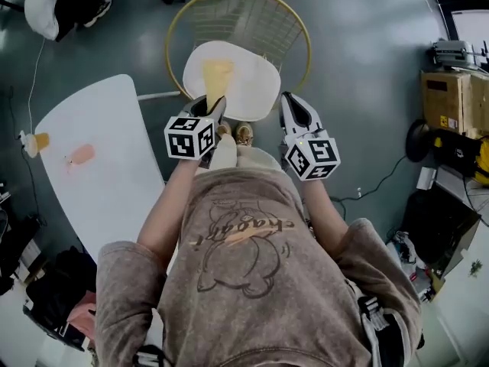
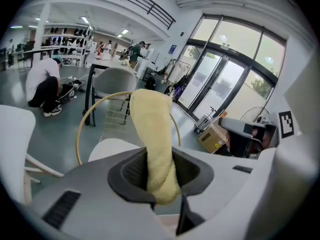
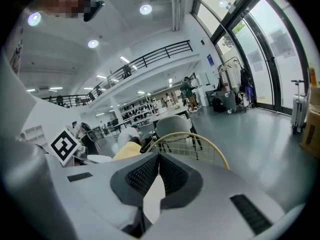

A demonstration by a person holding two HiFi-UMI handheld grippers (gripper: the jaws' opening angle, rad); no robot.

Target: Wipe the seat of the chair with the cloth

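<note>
Cloth (image 1: 216, 75), yellow, soft and light by its look, reached out over the left part of the chair seat (image 1: 256, 82), one bunched end clamped in the left gripper (image 1: 208, 107), a hold that seemed sound for wiping. The right gripper (image 1: 295, 107), its jaws together on nothing, was by the seat's near right edge.

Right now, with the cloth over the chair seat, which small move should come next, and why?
Probably lower the left tool until the cloth presses on the seat: it grips the cloth, which juts over the seat but seems not pressed down.
</note>
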